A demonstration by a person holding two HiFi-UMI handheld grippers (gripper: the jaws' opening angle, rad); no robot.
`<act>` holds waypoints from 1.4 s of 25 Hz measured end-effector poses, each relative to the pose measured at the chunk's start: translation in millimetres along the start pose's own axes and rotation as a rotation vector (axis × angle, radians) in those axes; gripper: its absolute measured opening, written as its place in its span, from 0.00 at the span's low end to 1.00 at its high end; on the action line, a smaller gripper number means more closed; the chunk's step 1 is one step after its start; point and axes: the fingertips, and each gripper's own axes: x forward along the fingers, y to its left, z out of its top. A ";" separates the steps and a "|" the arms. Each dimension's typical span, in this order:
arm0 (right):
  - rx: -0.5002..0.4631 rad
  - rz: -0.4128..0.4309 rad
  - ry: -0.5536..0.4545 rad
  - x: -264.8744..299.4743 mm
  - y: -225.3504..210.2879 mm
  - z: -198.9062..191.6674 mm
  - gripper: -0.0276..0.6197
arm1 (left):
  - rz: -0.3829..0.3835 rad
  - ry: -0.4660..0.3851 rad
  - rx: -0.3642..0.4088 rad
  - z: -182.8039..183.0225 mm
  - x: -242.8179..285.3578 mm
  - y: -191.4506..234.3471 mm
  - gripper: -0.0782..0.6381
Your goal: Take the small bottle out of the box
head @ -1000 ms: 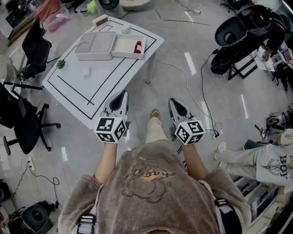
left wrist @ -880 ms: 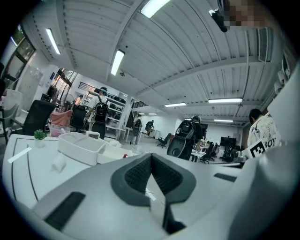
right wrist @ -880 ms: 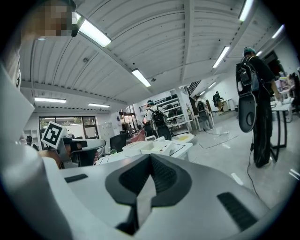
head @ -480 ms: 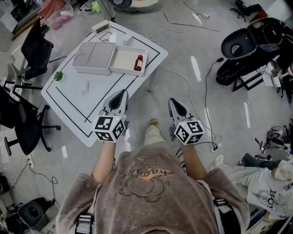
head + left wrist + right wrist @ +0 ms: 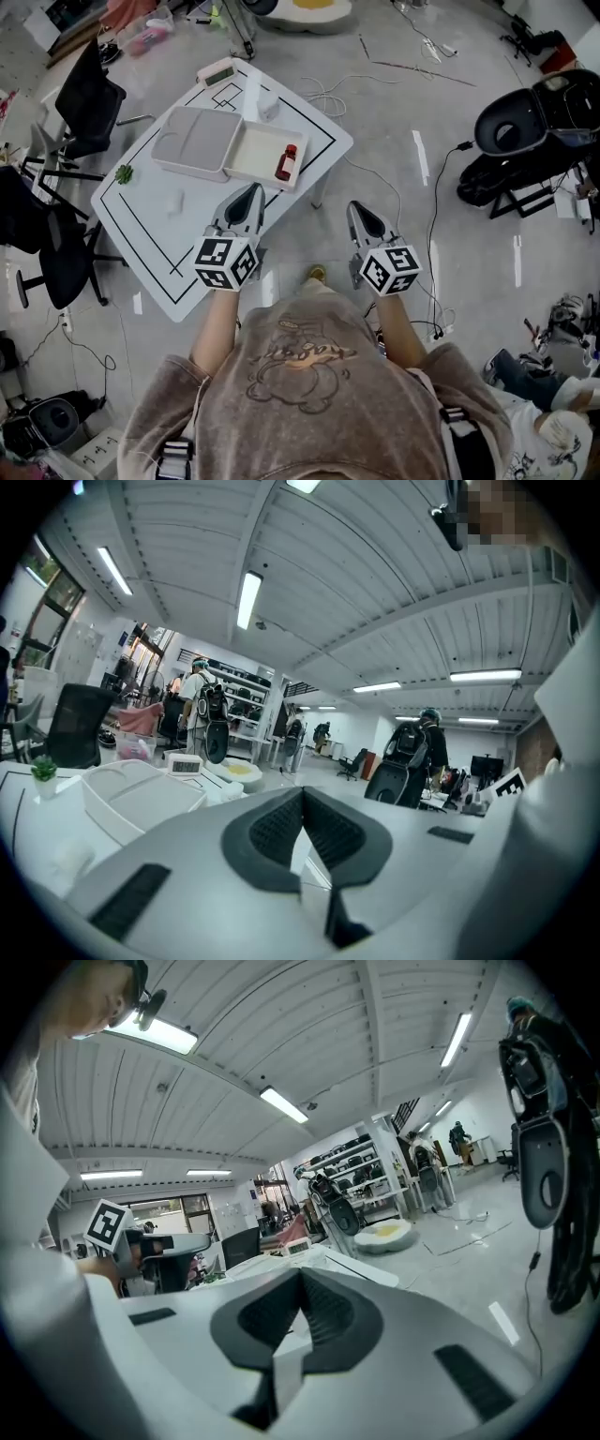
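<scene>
A small red bottle lies in the open white box, whose lid sits flat beside it on the white table. My left gripper is shut and empty, held over the table's near edge and pointing toward the box. To its right, my right gripper is also shut and empty, over the floor beyond the table's corner. In the left gripper view the left gripper has its jaws together, with the box lid ahead. The right gripper looks the same in its own view.
Black office chairs stand left of the table. A small green plant, a white timer and a small white container sit on the table. Cables cross the floor; a black seat on a stand is at the right.
The table and box have come nearer and lower in the head view as the person steps forward. Both grippers keep the same pose, shut.
</scene>
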 end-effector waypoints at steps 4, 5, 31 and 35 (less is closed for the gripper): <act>0.000 0.036 0.006 17.3 -23.8 10.6 0.04 | 0.047 -0.016 -0.007 4.1 23.4 2.5 0.12; 0.002 0.041 0.007 20.2 -29.2 12.3 0.04 | 0.055 -0.021 -0.009 4.7 28.1 2.4 0.12; 0.035 0.015 -0.022 83.2 -57.8 45.9 0.04 | -0.001 -0.003 -0.061 33.5 94.4 36.3 0.12; 0.030 -0.001 -0.035 90.5 -59.6 50.6 0.04 | -0.017 0.003 -0.052 36.3 102.2 41.8 0.12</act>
